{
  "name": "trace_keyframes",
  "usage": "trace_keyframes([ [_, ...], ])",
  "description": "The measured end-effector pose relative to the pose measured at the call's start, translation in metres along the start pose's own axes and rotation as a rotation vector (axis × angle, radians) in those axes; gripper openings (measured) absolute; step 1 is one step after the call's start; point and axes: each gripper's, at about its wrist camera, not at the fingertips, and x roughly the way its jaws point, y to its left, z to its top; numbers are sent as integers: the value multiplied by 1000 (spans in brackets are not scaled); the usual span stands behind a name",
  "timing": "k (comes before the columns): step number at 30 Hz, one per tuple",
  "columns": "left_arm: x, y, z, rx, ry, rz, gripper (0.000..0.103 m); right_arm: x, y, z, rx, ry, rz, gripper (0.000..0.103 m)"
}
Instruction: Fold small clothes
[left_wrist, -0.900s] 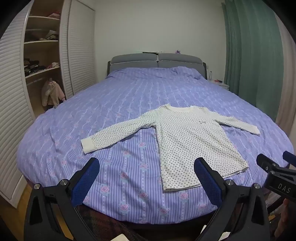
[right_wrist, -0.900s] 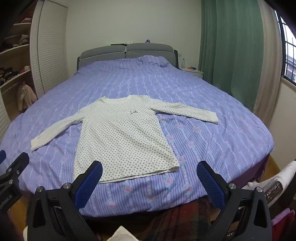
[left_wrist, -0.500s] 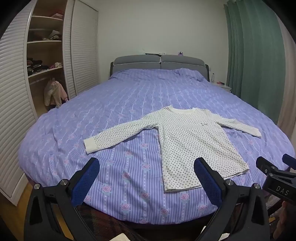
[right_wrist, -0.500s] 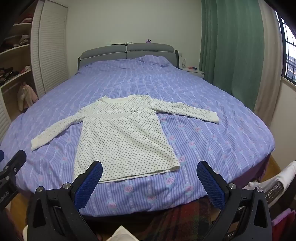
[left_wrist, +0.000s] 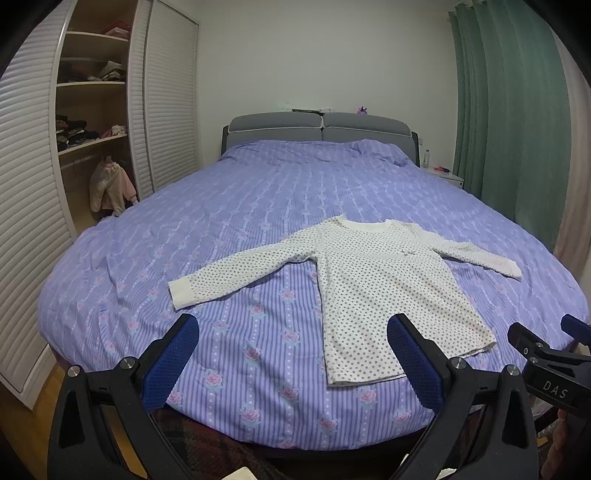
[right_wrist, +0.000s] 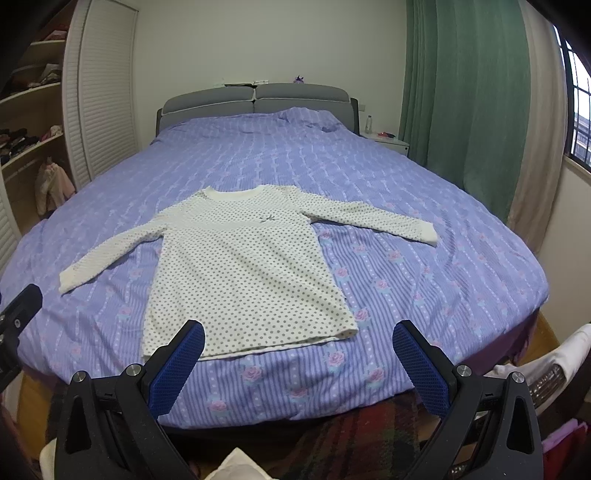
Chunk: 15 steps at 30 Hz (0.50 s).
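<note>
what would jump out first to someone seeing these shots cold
The white polka-dot top stands out first: it lies flat on the purple floral bedspread, sleeves spread wide, hem toward the foot of the bed. Next come the blue-padded jaws of the right gripper and left gripper, both wide open at the bottom of their views and touching nothing. The green curtain hangs at the right.
</note>
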Motion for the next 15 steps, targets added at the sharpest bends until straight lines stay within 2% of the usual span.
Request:
trace_keyframes([
  [15,2,3,-1,-9,6,-1,103,0,-2,2,-4,-3,-6,103],
])
